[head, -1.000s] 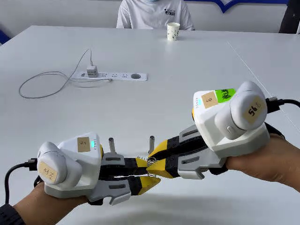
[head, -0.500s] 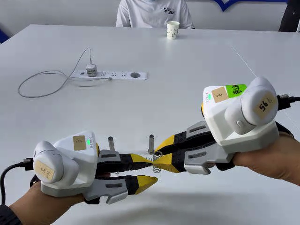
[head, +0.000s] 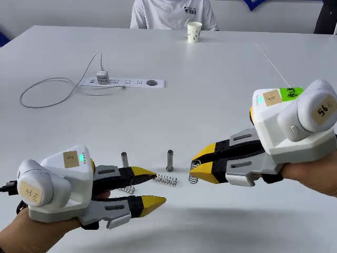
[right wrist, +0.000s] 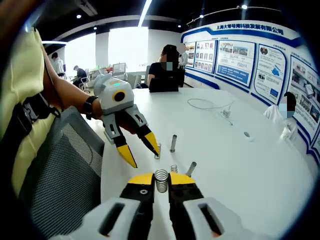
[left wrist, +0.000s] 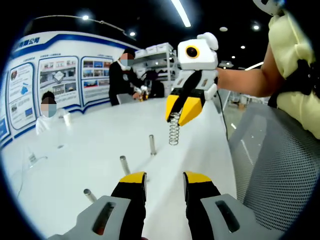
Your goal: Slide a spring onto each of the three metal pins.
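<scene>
A spring [right wrist: 161, 176] is gripped between the fingertips of the right gripper [head: 194, 168]. The left gripper [head: 159, 188] is held open and empty; a second spring [head: 165, 179] lies just off its fingertips, near a metal pin [head: 169, 160].

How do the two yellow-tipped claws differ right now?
The left claw is open and holds nothing; the right claw is shut on a spring. The left claw's upper tip is beside a loose spring lying on the table; the right claw's tips are near a pin. Both have black jaws with yellow tips and white bodies.
</scene>
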`<action>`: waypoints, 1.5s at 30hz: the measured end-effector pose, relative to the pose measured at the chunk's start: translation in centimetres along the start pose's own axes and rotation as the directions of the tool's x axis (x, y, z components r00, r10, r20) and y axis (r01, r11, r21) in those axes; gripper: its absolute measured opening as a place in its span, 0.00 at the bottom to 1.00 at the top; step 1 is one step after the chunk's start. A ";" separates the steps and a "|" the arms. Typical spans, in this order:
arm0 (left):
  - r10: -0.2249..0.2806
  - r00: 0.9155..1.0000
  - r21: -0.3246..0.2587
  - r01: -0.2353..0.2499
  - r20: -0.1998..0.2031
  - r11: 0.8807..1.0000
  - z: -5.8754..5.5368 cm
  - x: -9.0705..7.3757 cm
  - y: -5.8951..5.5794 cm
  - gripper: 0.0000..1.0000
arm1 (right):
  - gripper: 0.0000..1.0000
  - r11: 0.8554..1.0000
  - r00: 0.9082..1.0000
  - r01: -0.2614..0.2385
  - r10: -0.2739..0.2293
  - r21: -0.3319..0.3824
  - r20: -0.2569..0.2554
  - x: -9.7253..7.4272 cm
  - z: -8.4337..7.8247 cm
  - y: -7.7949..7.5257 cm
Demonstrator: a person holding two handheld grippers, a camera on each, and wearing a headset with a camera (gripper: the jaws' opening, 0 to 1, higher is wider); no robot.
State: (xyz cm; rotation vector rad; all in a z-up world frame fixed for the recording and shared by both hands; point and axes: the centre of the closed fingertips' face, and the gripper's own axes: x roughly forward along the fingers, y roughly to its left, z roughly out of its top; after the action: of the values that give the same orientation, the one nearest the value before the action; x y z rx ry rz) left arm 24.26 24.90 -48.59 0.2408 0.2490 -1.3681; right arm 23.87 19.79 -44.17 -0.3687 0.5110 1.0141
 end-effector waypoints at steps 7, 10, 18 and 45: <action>0.049 0.999 -0.020 -0.049 -0.004 0.999 -0.7 -1.3 0.9 0.34 | 0.11 0.999 0.999 0.032 -0.033 0.017 0.002 -0.9 -0.4 -1.0; 0.069 0.998 -0.031 -0.069 -0.006 0.997 -1.0 -1.9 1.3 0.36 | 0.11 0.999 0.999 0.046 -0.046 0.025 0.003 -1.2 -0.5 -1.4; 0.126 0.992 -0.060 -0.126 -0.010 0.990 -1.5 -3.2 2.0 0.39 | 0.11 0.996 0.997 0.082 -0.082 0.043 0.013 -1.9 -0.6 -2.5; 0.208 0.978 -0.105 -0.208 -0.010 0.973 -2.3 -4.9 3.3 0.45 | 0.11 0.978 0.982 0.185 -0.187 0.098 0.017 -3.0 -1.4 -7.0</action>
State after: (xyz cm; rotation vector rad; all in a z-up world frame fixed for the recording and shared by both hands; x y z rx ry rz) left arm 26.53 30.83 -49.14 0.1731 0.2867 -1.1441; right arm 28.34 13.52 -43.22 -0.3108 0.4900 0.8093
